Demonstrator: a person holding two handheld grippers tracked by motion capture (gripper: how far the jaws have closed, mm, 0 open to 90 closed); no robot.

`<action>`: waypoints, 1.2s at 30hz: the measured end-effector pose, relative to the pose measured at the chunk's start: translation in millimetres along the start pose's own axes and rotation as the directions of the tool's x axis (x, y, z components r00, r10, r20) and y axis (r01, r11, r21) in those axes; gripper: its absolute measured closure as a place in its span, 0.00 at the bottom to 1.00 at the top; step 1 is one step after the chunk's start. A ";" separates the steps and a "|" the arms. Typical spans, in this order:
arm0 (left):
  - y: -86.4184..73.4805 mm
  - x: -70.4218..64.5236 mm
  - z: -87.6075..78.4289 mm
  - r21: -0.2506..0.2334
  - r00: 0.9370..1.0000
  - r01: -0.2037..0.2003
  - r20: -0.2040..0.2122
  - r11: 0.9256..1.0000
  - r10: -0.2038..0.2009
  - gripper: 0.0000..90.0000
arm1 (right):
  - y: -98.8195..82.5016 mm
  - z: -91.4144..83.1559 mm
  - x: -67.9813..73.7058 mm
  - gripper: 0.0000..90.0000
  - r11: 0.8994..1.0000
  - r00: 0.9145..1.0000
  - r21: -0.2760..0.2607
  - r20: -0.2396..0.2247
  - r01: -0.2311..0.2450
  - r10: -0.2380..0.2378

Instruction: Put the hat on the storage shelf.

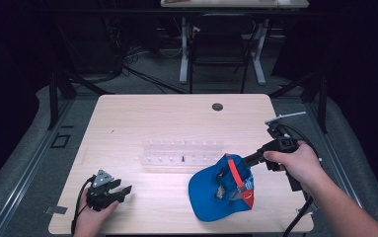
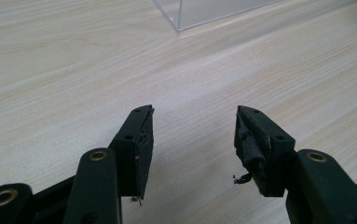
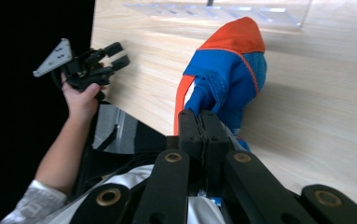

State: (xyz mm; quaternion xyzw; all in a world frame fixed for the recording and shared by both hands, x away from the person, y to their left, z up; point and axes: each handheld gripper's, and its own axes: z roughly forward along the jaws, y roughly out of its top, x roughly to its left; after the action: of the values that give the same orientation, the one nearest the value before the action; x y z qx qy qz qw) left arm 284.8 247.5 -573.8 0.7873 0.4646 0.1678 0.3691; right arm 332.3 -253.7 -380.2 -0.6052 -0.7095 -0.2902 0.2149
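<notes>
A blue cap (image 1: pixel 211 192) with orange trim lies at the front right of the wooden table (image 1: pixel 152 118), its rear edge lifted. My right gripper (image 1: pixel 244 160) comes in from the right and is shut on that rear edge. In the right gripper view the jaws are pressed together (image 3: pixel 201 122) with the cap's blue fabric (image 3: pixel 227 70) pinched at their tips. My left gripper (image 1: pixel 124 190) rests low at the front left of the table, open, a hand around it. Its jaws (image 2: pixel 195 135) stand apart over bare wood with nothing between them.
A clear plastic rack (image 1: pixel 181 153) with small pegs lies across the middle of the table, just behind the cap; its corner (image 2: pixel 204 11) shows ahead of the left jaws. A dark round grommet (image 1: pixel 217 106) sits near the far edge. A chair (image 1: pixel 221 49) and desk legs stand beyond.
</notes>
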 end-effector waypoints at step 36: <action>-0.1 -0.2 0.1 -0.002 1.000 0.003 0.001 1.000 -0.003 0.53 | 8.2 -38.1 38.6 1.00 0.991 0.982 -0.119 -0.173 0.054 -0.074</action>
State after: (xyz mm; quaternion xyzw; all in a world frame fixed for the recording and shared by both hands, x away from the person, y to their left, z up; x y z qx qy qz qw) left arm 284.7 247.3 -574.0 0.7862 0.4654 0.1673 0.3704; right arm 331.9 -250.2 -325.5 -0.5650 -0.6889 -0.3898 0.2330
